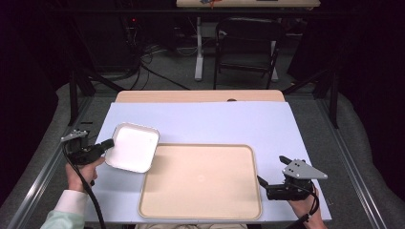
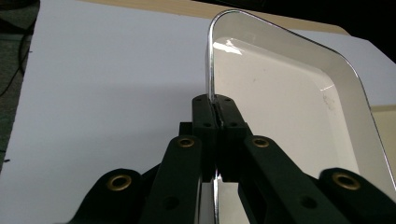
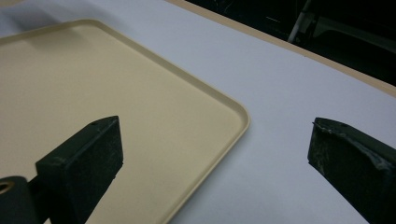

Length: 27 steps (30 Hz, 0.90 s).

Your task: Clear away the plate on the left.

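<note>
Got my left gripper (image 1: 107, 143) pinched shut on the near-left rim of the white dish (image 1: 132, 146) — it's at the left of the table, tilted, its right edge over the beige tray's (image 1: 200, 212) left corner. Looks light, stiff and glossy, so probably slippery; the thin rim is the only real handle. Over on the right, my right gripper (image 1: 272, 172) sits wide open beside the tray, holding nothing.

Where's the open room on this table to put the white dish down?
The beige tray is bare all over. The lavender mat is free behind the tray, and in a strip between the tray and the right gripper. The tight spot is the tray's near-left corner, where the left gripper holds the white dish.
</note>
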Tool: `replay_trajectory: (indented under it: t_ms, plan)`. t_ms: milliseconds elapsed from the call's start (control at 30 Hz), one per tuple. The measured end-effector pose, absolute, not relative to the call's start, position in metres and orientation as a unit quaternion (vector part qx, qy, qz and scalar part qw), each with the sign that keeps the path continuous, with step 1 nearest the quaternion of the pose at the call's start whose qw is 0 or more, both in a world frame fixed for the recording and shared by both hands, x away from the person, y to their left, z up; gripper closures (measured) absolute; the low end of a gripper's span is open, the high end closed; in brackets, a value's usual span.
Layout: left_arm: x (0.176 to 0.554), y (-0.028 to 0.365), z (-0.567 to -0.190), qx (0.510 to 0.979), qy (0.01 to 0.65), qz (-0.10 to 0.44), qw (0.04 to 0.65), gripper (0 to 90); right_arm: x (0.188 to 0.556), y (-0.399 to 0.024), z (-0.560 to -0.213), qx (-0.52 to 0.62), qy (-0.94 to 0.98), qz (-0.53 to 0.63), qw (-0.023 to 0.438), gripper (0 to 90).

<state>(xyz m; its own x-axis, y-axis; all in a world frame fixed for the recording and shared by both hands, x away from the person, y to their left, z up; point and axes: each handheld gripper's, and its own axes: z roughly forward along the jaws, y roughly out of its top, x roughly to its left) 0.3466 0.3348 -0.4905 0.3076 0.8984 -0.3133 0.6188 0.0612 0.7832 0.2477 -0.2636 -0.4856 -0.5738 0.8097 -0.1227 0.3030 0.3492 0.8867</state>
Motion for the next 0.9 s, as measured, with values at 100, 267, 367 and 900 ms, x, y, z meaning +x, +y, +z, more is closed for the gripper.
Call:
replay_trajectory:
  t_ms: [100,267,367,900]
  plan:
    - [0.345,0.328,-0.487,0.671,0.561,0.153,0.46,88.3,0.249,-0.261,-0.485,0.362,0.772,0.439,0.284,2.6]
    - [0.344,0.32,-0.484,0.675,0.551,0.153,0.466,88.3,0.251,-0.257,-0.483,0.36,0.773,0.44,0.283,2.6]
    - [0.344,0.317,-0.482,0.676,0.549,0.151,0.468,88.3,0.253,-0.255,-0.482,0.358,0.774,0.439,0.281,2.6]
    - [0.345,0.286,-0.479,0.693,0.518,0.141,0.481,88.3,0.26,-0.238,-0.481,0.353,0.782,0.438,0.268,2.6]
